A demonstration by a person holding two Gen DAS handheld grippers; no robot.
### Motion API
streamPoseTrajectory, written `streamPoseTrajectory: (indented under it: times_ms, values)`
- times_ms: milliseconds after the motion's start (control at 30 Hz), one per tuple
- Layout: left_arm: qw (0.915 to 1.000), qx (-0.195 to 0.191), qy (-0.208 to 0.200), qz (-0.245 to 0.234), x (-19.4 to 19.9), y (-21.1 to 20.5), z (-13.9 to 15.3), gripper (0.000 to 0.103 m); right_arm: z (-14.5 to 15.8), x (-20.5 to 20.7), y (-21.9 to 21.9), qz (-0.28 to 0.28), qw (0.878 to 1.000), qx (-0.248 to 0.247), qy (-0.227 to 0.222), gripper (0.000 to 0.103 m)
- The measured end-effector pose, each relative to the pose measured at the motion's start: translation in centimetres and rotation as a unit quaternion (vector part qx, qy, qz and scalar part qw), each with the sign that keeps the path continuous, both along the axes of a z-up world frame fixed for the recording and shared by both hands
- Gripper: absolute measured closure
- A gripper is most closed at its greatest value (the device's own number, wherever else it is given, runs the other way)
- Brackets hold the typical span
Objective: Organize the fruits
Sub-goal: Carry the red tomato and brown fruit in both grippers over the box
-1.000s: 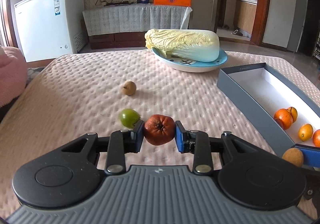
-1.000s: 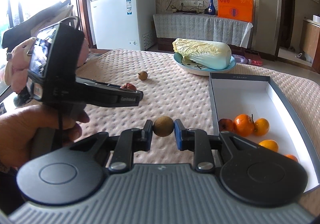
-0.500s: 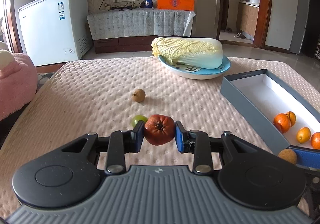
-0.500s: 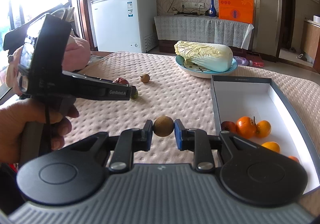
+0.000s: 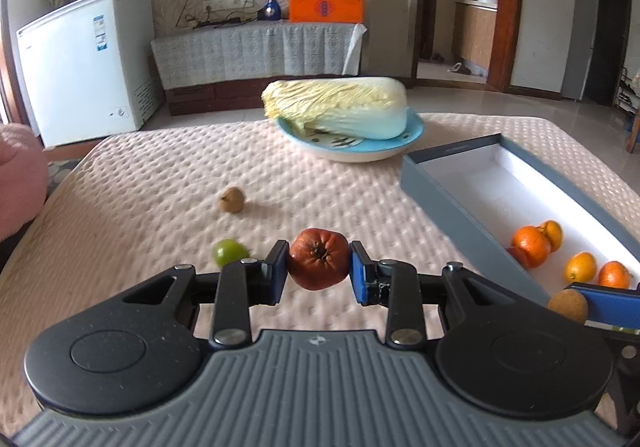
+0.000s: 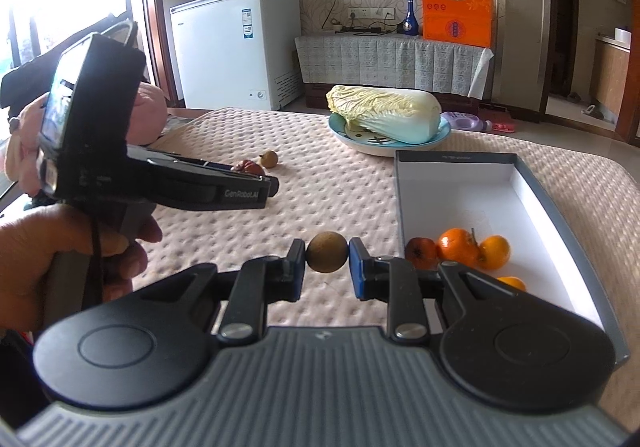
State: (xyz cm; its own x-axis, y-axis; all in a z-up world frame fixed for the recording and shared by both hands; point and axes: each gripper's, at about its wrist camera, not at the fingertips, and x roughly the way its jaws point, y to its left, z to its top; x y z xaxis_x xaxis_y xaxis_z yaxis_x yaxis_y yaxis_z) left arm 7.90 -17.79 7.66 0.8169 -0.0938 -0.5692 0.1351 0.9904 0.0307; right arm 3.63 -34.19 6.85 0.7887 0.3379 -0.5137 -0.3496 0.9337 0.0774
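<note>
Left wrist view: left tongs [image 5: 319, 271] clamped on a wrinkled dark-red fruit [image 5: 319, 264], calyx end toward the camera, held clear above the quilted counter [image 5: 132, 183]. Green fruit [image 5: 229, 252] just left of the tongs, small brown fruit [image 5: 232, 200] farther back, both on the counter. Grey box [image 5: 452, 187] at right, holding oranges [image 5: 531, 245] at its near end. Cabbage [image 5: 340, 112] on a blue plate [image 5: 414, 131] behind. Compared with one second ago: red fruit gripped as before; green fruit more exposed at the left pad; view slightly shifted. Right wrist view: right tongs [image 6: 327, 259] fully closed on a round brown fruit [image 6: 327, 257], held above the counter just left of the box. Left gripper held in a hand [image 6: 60, 247] at left. Compared with one second ago: no change in this grip; left gripper raised slightly.
</note>
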Motion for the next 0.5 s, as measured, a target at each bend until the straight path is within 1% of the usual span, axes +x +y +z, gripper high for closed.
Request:
streamPoseTrajectory:
  times_ms: [267, 500]
  values:
    - [0.9986, 0.003, -0.017, -0.05, -0.1, -3.6, 0.8, 0.066, -0.1, -0.7, -2.7, -0.023, 1.0, -0.005, 0.001, 0.077]
    - [0.9961, -0.015, -0.024, -0.083, 0.5, -6.7, 1.5, 0.066, -0.8, -0.6, -5.4, -0.058, 0.998, -0.01, 0.012, 0.077]
